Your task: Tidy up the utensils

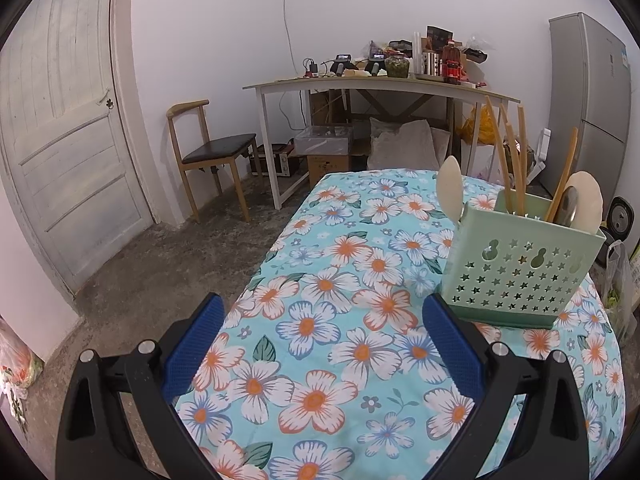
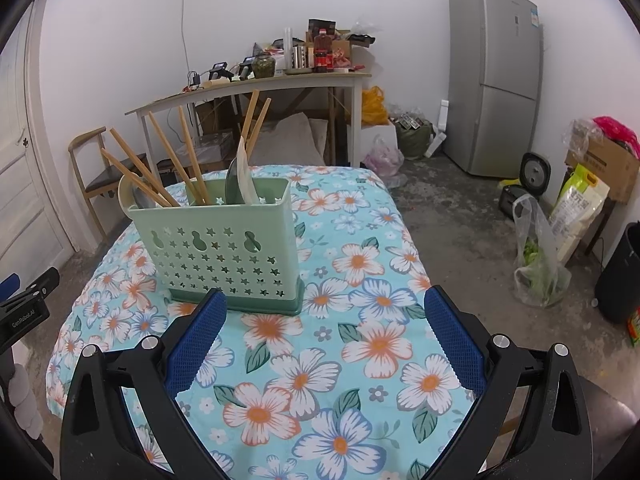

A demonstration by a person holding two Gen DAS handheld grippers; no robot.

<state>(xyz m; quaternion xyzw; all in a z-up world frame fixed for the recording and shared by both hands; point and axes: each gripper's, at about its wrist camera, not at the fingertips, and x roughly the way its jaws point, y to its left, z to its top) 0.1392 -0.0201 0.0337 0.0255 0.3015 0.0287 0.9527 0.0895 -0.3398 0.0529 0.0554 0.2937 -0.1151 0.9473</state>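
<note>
A pale green utensil caddy (image 1: 520, 276) (image 2: 224, 256) with star cut-outs stands upright on the floral tablecloth (image 1: 320, 320) (image 2: 360, 320). Wooden chopsticks (image 1: 510, 160) (image 2: 172, 160) and pale spoons (image 1: 450, 188) (image 2: 244, 176) stick out of its top. My left gripper (image 1: 322, 320) is open over the cloth, with the caddy just beyond its right finger. My right gripper (image 2: 326, 316) is open too, nothing between its blue pads, and the caddy sits just past its left finger. The left gripper's body (image 2: 24, 304) shows at the left edge of the right wrist view.
A cluttered side table (image 1: 380, 88) (image 2: 248, 84) stands against the back wall, with a wooden chair (image 1: 212, 152) to its left. A grey fridge (image 2: 496, 80) stands at right. Bags (image 2: 540, 256) and boxes lie on the concrete floor. A white door (image 1: 60, 140) is at left.
</note>
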